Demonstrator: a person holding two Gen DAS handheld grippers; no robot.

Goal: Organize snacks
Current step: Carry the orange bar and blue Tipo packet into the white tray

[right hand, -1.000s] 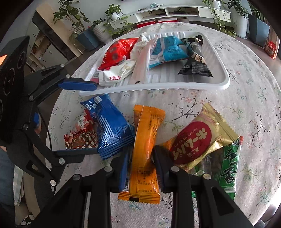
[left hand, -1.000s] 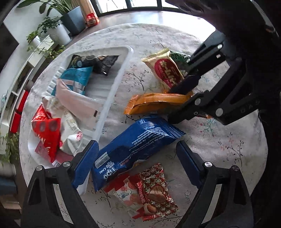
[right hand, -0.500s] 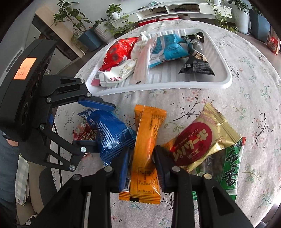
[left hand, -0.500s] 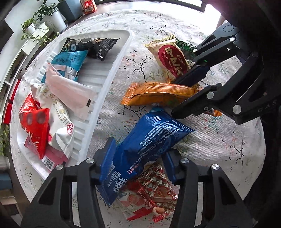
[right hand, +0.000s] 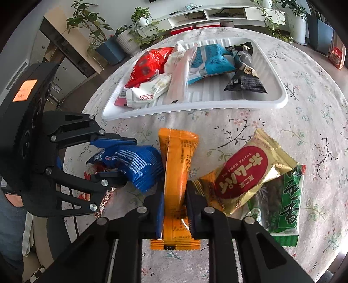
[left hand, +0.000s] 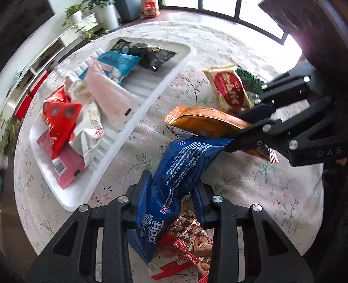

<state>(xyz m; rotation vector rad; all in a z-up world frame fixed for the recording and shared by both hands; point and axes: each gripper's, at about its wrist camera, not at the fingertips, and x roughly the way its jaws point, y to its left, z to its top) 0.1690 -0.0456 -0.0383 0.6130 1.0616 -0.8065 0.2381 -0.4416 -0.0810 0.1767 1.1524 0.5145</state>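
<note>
My left gripper (left hand: 171,191) is shut on a blue Tipo roll-cake packet (left hand: 174,180), lifted and tilted off the table; it also shows in the right wrist view (right hand: 134,165). My right gripper (right hand: 174,204) is shut on an orange snack bar (right hand: 177,174), which also shows in the left wrist view (left hand: 206,122). A white tray (right hand: 195,106) with several snack packets lies beyond both. A red patterned packet (left hand: 187,246) lies under the blue one.
A gold-and-red packet (right hand: 248,172) and a green packet (right hand: 285,206) lie right of the orange bar on the round floral tablecloth (right hand: 304,122). Plants and a low white shelf (right hand: 217,15) stand beyond the table.
My left gripper closed on the blue packet and lifted it off the red patterned packet. My right gripper stays shut on the orange bar.
</note>
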